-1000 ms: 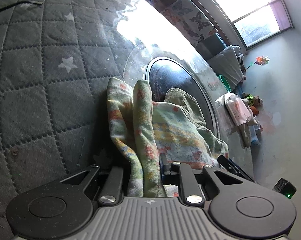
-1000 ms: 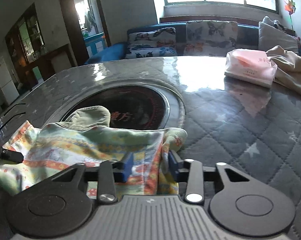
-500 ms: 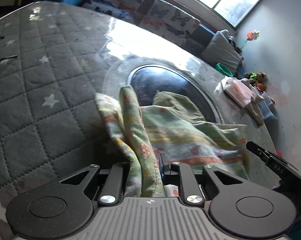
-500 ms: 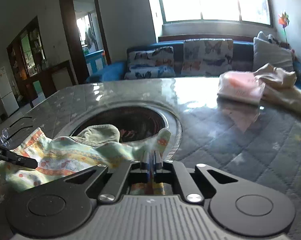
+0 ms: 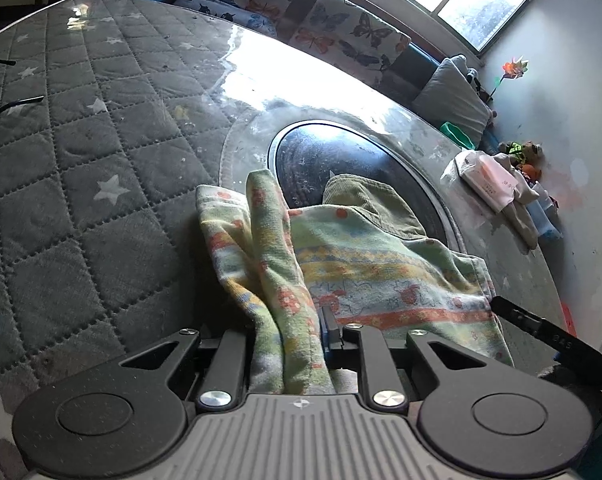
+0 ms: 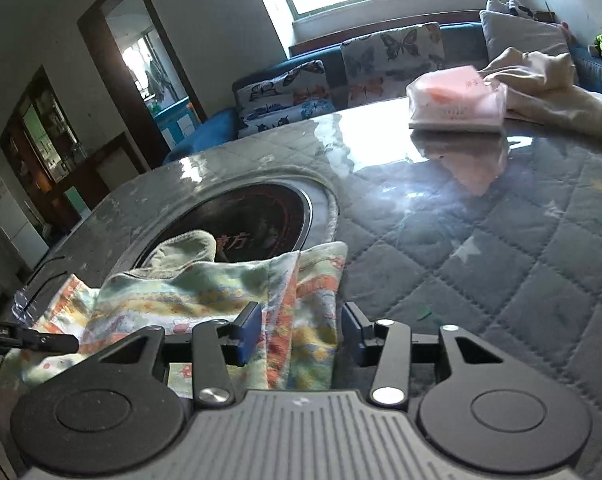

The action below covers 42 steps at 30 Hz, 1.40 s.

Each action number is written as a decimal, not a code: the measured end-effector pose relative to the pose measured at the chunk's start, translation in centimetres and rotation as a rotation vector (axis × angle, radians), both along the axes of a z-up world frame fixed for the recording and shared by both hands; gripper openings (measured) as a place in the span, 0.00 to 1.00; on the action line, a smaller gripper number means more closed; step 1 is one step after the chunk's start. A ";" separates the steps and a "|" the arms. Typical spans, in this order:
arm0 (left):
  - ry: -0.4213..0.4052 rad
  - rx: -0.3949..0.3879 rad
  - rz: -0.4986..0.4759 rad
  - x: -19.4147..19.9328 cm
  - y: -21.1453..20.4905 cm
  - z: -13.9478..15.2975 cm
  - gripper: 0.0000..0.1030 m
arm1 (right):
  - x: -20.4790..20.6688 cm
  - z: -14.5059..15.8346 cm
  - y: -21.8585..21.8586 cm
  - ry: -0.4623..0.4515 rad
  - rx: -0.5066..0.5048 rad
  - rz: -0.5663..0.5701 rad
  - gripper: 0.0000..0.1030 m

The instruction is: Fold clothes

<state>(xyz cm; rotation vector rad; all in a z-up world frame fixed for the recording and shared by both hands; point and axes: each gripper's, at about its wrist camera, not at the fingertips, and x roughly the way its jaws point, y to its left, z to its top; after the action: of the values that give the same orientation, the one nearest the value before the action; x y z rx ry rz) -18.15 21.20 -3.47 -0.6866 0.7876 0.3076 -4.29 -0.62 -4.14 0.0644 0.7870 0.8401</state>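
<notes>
Right gripper (image 6: 299, 334) jaws just spread, freeing garment (image 6: 221, 296) corner at 6 o'clock; left gripper (image 5: 287, 330) pinches its bunched edge; fold laid.

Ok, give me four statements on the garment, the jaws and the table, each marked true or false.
1. The left gripper is shut on the garment. True.
2. The right gripper clamps the garment tight. False: its jaws stand apart with cloth lying loosely between.
3. The garment partly covers the dark round plate in the table. True.
4. The pink pack lies on the garment. False: it sits apart, at the table's far side, beside a beige cloth.
</notes>
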 end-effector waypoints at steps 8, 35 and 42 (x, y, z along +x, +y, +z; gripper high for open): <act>0.003 0.008 -0.007 0.1 0.1 0.1 0.18 | -0.7 -0.2 2.6 -0.011 -0.010 0.068 0.32; -0.070 0.259 -0.236 4.9 -5.6 5.8 0.13 | -4.4 6.0 -1.5 -0.222 -0.007 0.007 0.07; -0.109 0.286 -0.350 9.7 -9.8 7.2 0.13 | -3.7 8.5 -6.5 -0.299 -0.039 -0.104 0.07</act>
<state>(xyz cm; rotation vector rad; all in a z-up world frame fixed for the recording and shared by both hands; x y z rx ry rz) -8.42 11.40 3.74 -0.2866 0.7268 0.0603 -7.99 -7.13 4.37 -0.0541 0.5144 0.7152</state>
